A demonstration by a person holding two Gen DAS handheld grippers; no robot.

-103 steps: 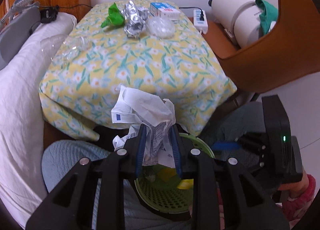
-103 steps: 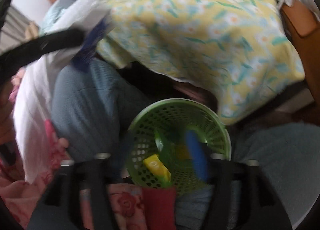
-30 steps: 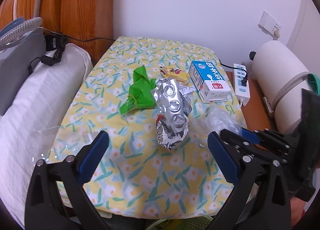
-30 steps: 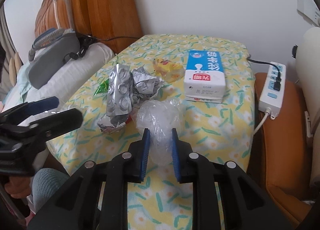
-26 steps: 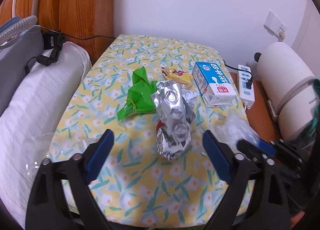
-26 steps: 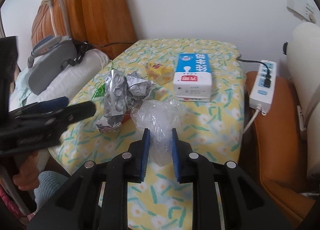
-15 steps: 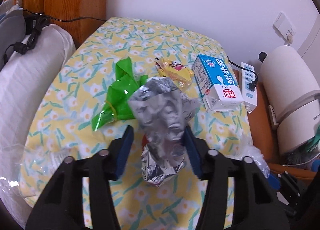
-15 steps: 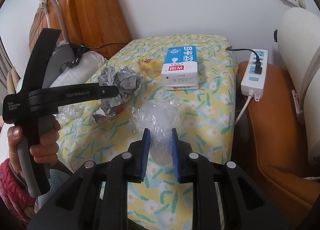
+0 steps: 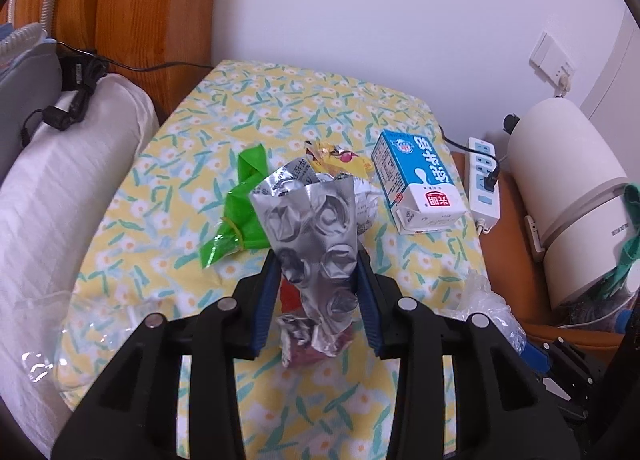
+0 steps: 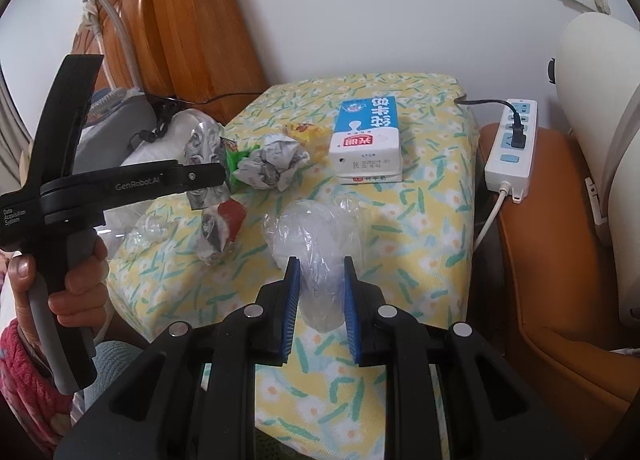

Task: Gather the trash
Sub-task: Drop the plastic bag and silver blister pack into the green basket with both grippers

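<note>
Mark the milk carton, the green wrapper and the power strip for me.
milk carton (image 9: pixel 416 175): left wrist view, on its blue top face.
green wrapper (image 9: pixel 242 215): left wrist view, mid-body near the yellow band.
power strip (image 10: pixel 514 139): right wrist view, on its white casing below the plug.

foil wrapper (image 9: pixel 316 244): crinkled silver foil, shiny, embossed
clear bag (image 10: pixel 316 244): thin see-through plastic, wrinkled, glossy
green wrapper (image 9: pixel 240 215): glossy plastic film
milk carton (image 9: pixel 420 187): smooth printed card, slight sheen
crumpled paper (image 10: pixel 272 165): matt, creased, printed
tablecloth (image 9: pixel 280 119): matt woven cloth, floral print
headboard (image 9: pixel 132 11): varnished wood, glossy
left gripper (image 9: pixel 316 300): matt black plastic, ribbed blue pads
power strip (image 10: pixel 512 147): smooth white plastic
</note>
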